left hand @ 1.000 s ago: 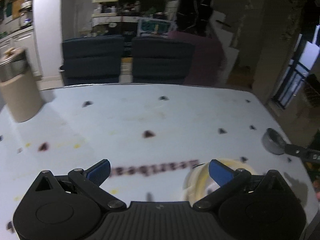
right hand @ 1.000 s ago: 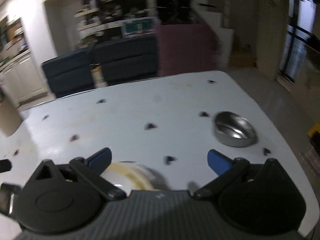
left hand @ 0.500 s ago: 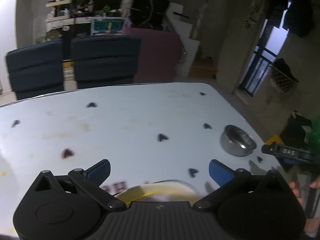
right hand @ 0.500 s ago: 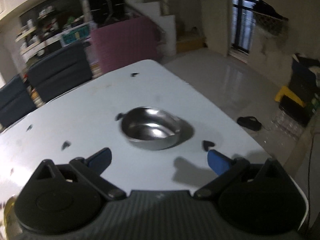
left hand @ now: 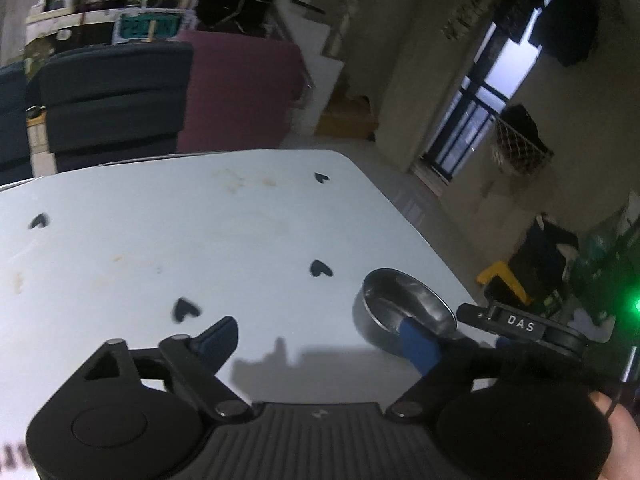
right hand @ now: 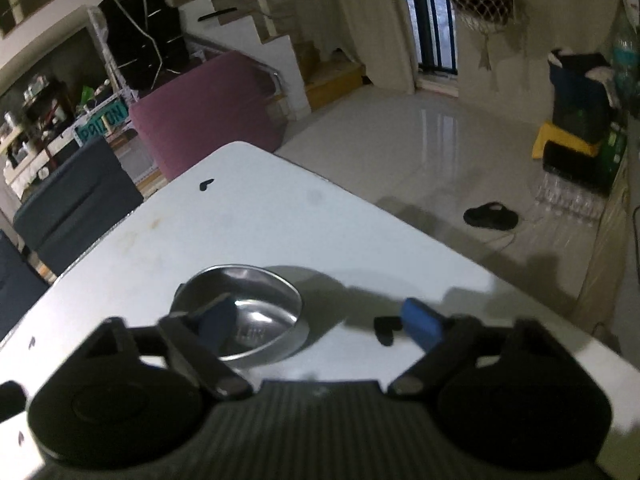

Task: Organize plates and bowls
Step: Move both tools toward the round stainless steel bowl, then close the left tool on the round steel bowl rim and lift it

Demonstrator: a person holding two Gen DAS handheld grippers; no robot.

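Both views have swung off the yellow plate within the last second, and the right gripper, jaws spread and empty (left gripper likewise), now straddles the near rim of the steel bowl at the table corner, so pickup looks imminent.

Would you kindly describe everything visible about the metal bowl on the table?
The metal bowl is small, round and shiny, apparently stainless steel, with a rolled rim and a faint stamped mark inside. It sits upright and empty on the white table, near its right edge. The right tongs are open, with the left finger over the bowl's inside and the right finger outside the rim; contact cannot be told.
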